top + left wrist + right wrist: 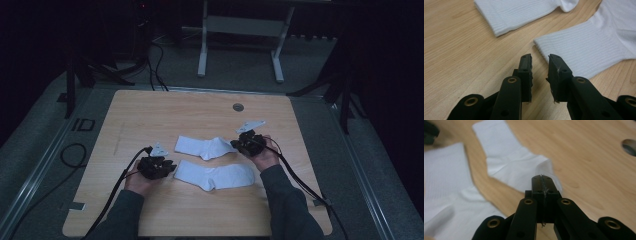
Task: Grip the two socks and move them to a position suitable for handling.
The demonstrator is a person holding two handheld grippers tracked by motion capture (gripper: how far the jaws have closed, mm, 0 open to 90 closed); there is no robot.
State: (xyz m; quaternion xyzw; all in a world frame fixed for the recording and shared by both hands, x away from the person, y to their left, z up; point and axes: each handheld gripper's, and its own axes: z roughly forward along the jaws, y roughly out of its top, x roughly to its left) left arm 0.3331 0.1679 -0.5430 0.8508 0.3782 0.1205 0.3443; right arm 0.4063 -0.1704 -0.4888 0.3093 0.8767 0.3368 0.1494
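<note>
Far sock (205,146): toe end pinched in right gripper (239,143), jaws pressed together on the fabric. Near sock (215,175): flat on table (150,110). Left gripper (171,167) at its nine o'clock, jaws spread, empty.

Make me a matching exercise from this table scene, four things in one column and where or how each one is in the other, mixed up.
Things:
1. left gripper
2. right gripper
3. near sock
4. far sock

States:
A. fingers pressed together at the toe end of a sock
B. lies flat, closer to the person
C. fingers apart, by a ribbed cuff
D. lies flat, farther from the person

Pairs: 1-C, 2-A, 3-B, 4-D
</note>
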